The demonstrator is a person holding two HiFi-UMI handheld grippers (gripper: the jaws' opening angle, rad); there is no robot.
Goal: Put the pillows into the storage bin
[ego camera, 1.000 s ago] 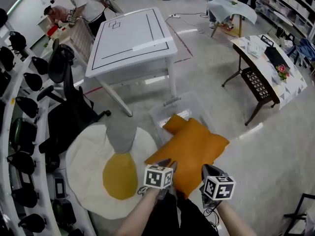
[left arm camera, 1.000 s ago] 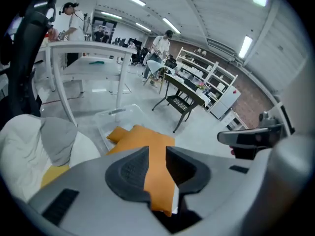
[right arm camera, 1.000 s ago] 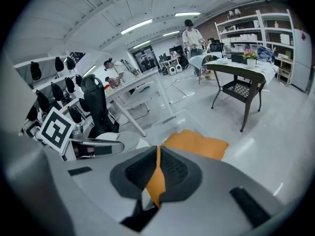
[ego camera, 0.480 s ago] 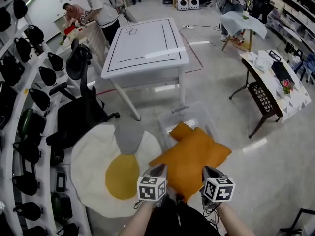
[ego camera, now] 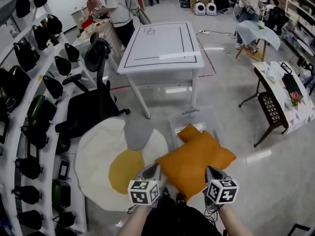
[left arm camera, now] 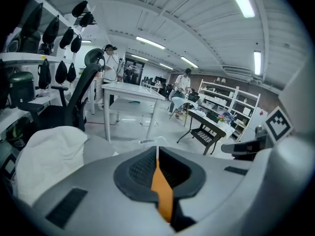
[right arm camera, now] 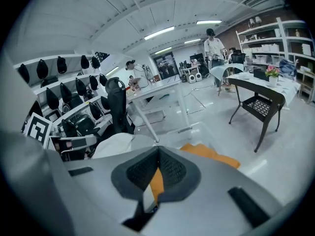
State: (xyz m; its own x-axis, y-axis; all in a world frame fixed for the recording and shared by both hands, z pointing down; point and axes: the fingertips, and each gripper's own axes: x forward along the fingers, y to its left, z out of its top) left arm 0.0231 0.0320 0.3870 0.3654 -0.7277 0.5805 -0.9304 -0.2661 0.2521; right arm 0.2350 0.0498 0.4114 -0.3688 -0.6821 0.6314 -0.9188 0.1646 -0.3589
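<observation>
We are gripping the orange pillow (ego camera: 194, 161) with both tools at once. The left hand-held gripper (ego camera: 153, 171) is pinching the pillow's near left edge. Its jaws have just been closing, and only a thin fold of orange fabric is showing between the pads. The right hand-held gripper (ego camera: 212, 173) is clamping the near right edge the same way, its jaws pressing together on orange cloth. The pillow is spreading away ahead of both tools. Its far corner is reaching over the clear storage bin (ego camera: 207, 119), which is sitting on the floor (ego camera: 266, 176) just beyond.

Just left of the left hand-held gripper, a big fried-egg pillow (ego camera: 96, 156) is lying flat on the floor. A grey pillow (ego camera: 138, 132) is resting on its far edge, close beside the bin's left wall. Beyond the bin a white table (ego camera: 162, 45) is standing, with one leg coming down near the bin's far end. Farther left, a black office chair (ego camera: 91, 109) is crowding the egg pillow's far rim, and a white rack (ego camera: 50, 132) of dark headgear is curving along that side. Well off to the right of the right hand-held gripper, a dark-framed side table (ego camera: 268, 107) is standing.
</observation>
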